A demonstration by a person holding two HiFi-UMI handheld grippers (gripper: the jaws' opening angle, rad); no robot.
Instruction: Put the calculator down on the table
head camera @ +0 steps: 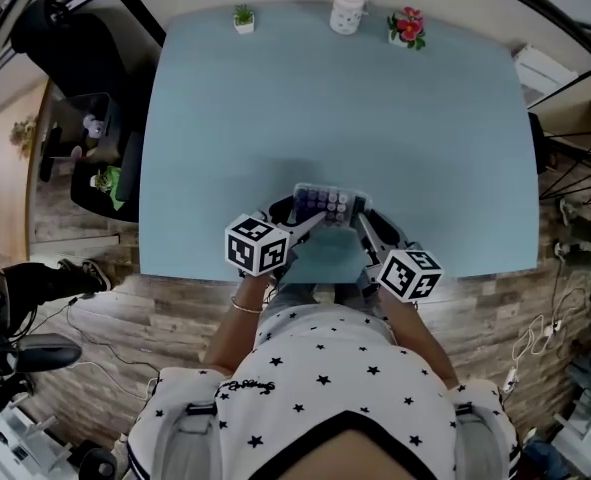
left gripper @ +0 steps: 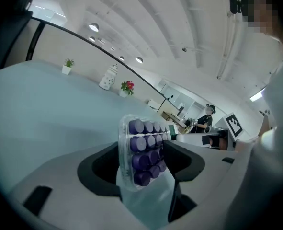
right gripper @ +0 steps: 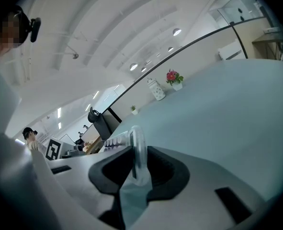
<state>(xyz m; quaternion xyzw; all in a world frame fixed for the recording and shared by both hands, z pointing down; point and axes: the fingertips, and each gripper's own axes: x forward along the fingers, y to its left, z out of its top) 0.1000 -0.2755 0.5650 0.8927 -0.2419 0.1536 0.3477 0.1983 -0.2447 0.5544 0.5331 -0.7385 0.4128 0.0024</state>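
The pale blue bench (head camera: 375, 118) fills most of the head view. Nearly all of its surface is bare, with wide open room from the middle out to the left, right and far edges. The person stands at the near edge, where both tongs meet just inside the rim.

The left tongs (head camera: 308, 220) come in from the near left. In the left gripper view their jaws stand wide apart around one end of the calculator (left gripper: 143, 152), with dark space showing beside it on the left jaw's side.

The right tongs (head camera: 361, 225) come in from the near right. In the right gripper view they are clamped on the calculator's thin clear rim, a pad on either face.

The calculator (head camera: 325, 205), which has purple keys in a clear case, sits between the two tongs close to the near edge. Whether it touches the surface cannot be told.

Along the far edge, well apart from the calculator, stand a white lidded jar (head camera: 348, 8), a red flower pot (head camera: 408, 28) and a small green plant (head camera: 243, 18).
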